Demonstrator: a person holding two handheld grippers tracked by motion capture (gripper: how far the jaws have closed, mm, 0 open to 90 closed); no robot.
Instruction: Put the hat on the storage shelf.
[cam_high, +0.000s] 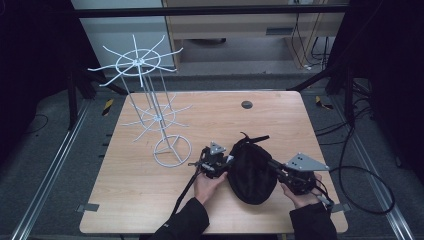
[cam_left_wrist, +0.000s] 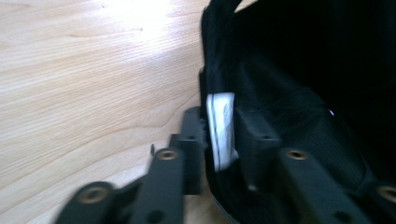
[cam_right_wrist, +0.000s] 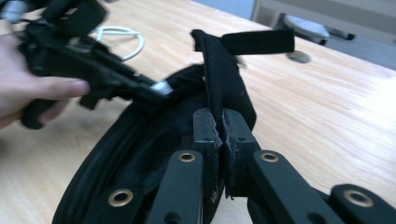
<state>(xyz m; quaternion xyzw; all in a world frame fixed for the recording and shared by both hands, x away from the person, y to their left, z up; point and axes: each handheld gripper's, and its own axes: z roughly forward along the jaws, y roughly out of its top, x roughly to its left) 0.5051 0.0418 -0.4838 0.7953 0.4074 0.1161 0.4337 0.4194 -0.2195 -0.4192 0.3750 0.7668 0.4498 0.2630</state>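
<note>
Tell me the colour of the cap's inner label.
White label, clearest in the left gripper view.

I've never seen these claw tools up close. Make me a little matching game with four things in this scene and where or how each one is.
Things:
1. white wire rack
2. black cap
3. left claw
4. right claw

States:
A. pinching the cap's black strap
B. standing upright at the table's left
C. closed on the cap's edge at the white label
D. lying on the table between the two hands

Pairs: 1-B, 2-D, 3-C, 4-A
</note>
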